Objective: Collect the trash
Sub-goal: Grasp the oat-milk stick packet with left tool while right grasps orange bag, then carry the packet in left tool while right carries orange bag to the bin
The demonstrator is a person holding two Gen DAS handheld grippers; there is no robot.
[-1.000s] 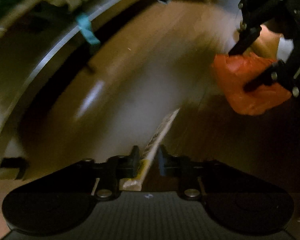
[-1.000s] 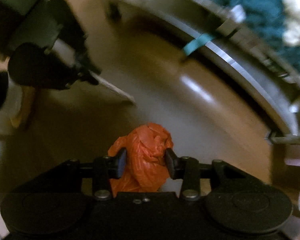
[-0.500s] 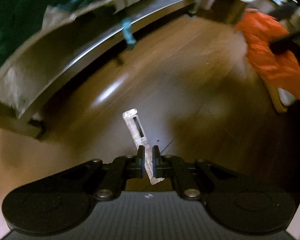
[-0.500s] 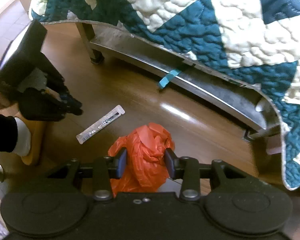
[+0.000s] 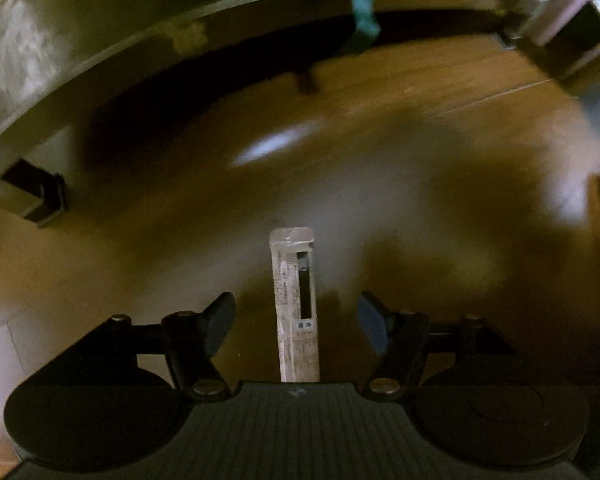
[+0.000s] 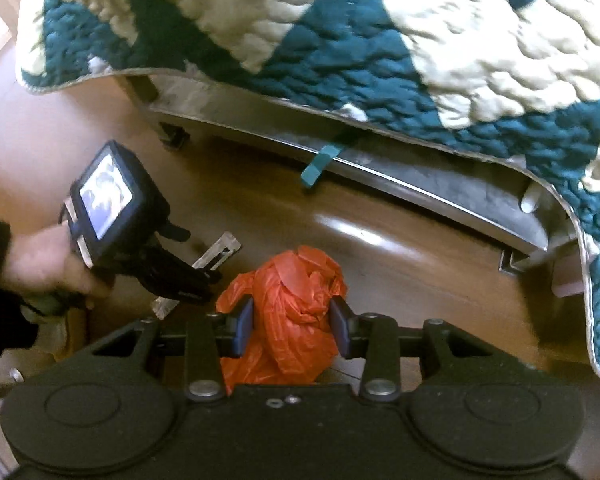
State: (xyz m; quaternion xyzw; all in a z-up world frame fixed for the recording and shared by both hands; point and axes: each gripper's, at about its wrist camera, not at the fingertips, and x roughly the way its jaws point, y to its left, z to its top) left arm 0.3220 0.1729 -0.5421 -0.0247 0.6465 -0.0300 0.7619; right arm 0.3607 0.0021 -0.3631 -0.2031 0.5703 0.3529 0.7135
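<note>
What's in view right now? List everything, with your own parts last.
wrapper: one, long, whitish with dark print, on the floor between the open left fingers
bag: one, orange plastic, crumpled, clamped in the right gripper
floor: brown wood, glossy
bed frame: one, grey metal, along the floor
strap: one, teal, hanging off the frame
quilt: one, teal and cream, draped over the bed
left gripper: black, open
right gripper: black, shut on the bag
left hand: bare, holding the left gripper
</note>
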